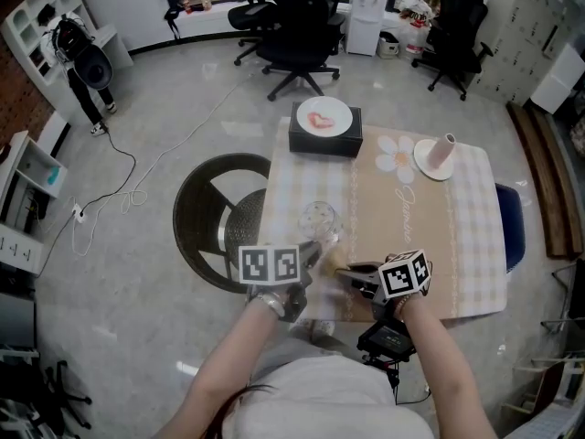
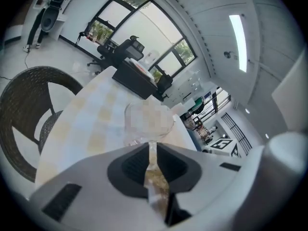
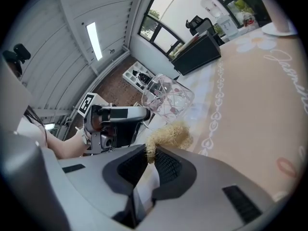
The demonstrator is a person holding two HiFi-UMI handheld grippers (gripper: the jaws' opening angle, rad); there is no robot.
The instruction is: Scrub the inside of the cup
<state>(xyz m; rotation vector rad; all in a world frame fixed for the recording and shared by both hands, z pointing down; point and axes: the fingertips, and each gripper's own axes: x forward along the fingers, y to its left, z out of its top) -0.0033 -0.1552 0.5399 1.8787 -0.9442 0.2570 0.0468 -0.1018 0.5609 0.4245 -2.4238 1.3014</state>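
Observation:
A clear glass cup (image 1: 318,219) with small pink markings is over the near part of the table (image 1: 457,245). My left gripper (image 1: 309,254) is shut on the cup's wall, and a thin edge of glass shows between its jaws in the left gripper view, below the cup (image 2: 147,120). My right gripper (image 1: 345,271) is shut on a straw-coloured fibre scrubber (image 3: 169,134). The scrubber sits just short of the cup (image 3: 166,100), beside the left gripper (image 3: 115,121).
At the table's far edge, a black box carries a white plate (image 1: 324,117) with something pink on it. A white saucer with a pale tumbler (image 1: 441,154) stands at the far right. A dark wicker chair (image 1: 215,213) is left of the table, and office chairs stand beyond.

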